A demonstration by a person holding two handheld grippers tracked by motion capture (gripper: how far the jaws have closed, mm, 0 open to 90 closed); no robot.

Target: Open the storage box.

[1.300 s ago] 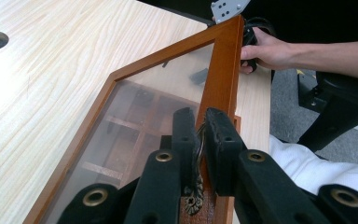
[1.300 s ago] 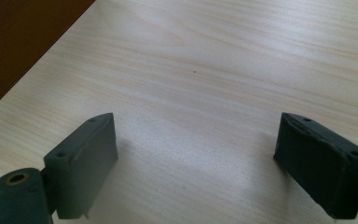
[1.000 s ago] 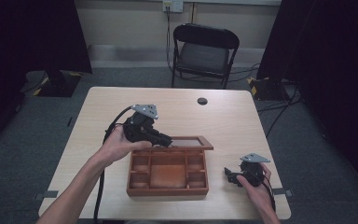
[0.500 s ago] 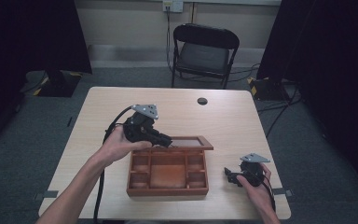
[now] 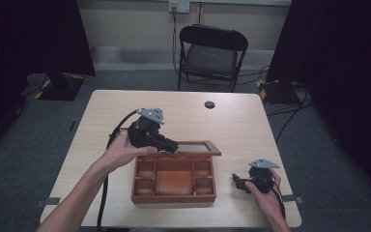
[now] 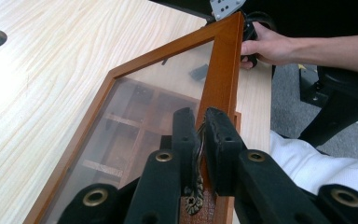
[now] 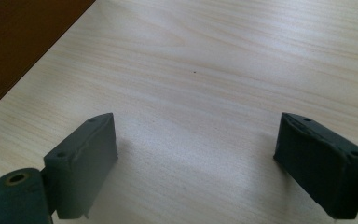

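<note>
A brown wooden box (image 5: 174,193) with several compartments sits near the table's front edge. Its glass-paned lid (image 5: 195,147) stands raised at the back. My left gripper (image 5: 173,145) reaches in from the left and is shut on the brass clasp (image 6: 196,198) at the lid's frame (image 6: 223,70). The compartments show through the glass (image 6: 140,116). My right gripper (image 5: 236,181) rests on the table to the right of the box, its jaws open with nothing between them. In the right gripper view, the right gripper (image 7: 196,158) frames bare table, with the box's side (image 7: 23,37) at the top left.
A black folding chair (image 5: 212,53) stands beyond the table's far edge. A round cable hole (image 5: 209,104) lies in the tabletop (image 5: 251,125) at the back. Cables trail from both grippers, and dark curtains hang at both sides.
</note>
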